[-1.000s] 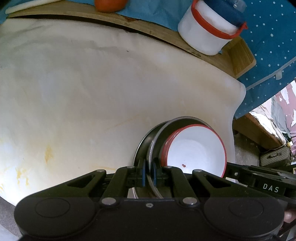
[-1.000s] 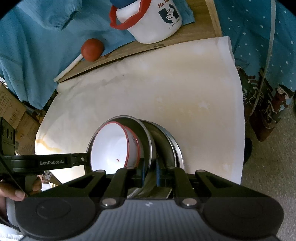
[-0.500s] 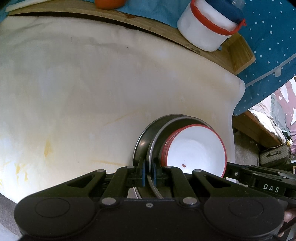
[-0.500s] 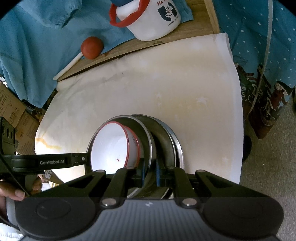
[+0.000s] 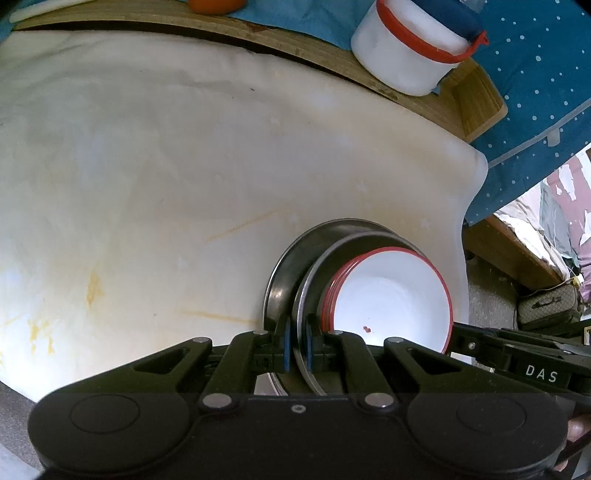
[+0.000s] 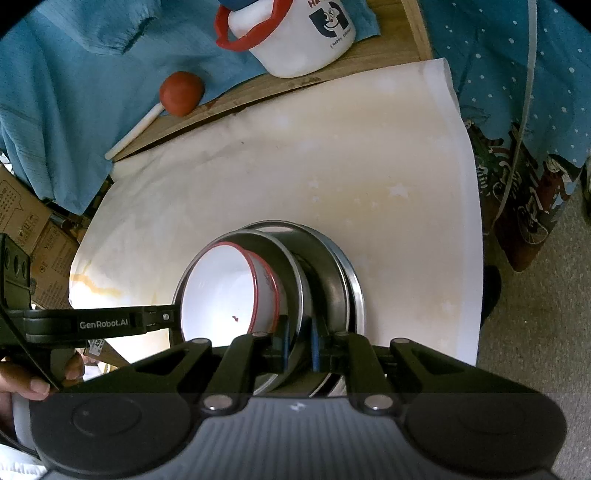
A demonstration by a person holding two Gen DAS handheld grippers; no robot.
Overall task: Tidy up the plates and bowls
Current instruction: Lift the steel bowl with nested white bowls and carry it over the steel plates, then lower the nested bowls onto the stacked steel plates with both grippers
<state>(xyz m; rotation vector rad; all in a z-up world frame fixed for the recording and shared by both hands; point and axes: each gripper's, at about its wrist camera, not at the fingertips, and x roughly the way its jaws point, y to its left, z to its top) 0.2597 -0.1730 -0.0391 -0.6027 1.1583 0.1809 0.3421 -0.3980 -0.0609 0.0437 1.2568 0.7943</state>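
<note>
A stack of dishes sits at the near edge of the cream table cover: white red-rimmed bowls (image 5: 391, 299) (image 6: 221, 291) nested inside a steel bowl (image 5: 317, 273) (image 6: 291, 266), which sits in a wider steel plate (image 5: 284, 269) (image 6: 347, 280). My left gripper (image 5: 296, 345) is shut on the steel bowl's rim on one side. My right gripper (image 6: 298, 341) is shut on the same rim on the opposite side. Each gripper shows at the edge of the other's view.
A white tub with a red handle (image 5: 410, 48) (image 6: 295, 33) stands on the wooden board at the back. A red ball-headed stick (image 6: 181, 92) lies on blue cloth there. The stained table cover (image 5: 166, 166) (image 6: 369, 177) ends close to the right of the stack.
Both views have crept slightly forward and the stack sits a little lower over the cover. Both grippers stay shut on the steel bowl's rim.
</note>
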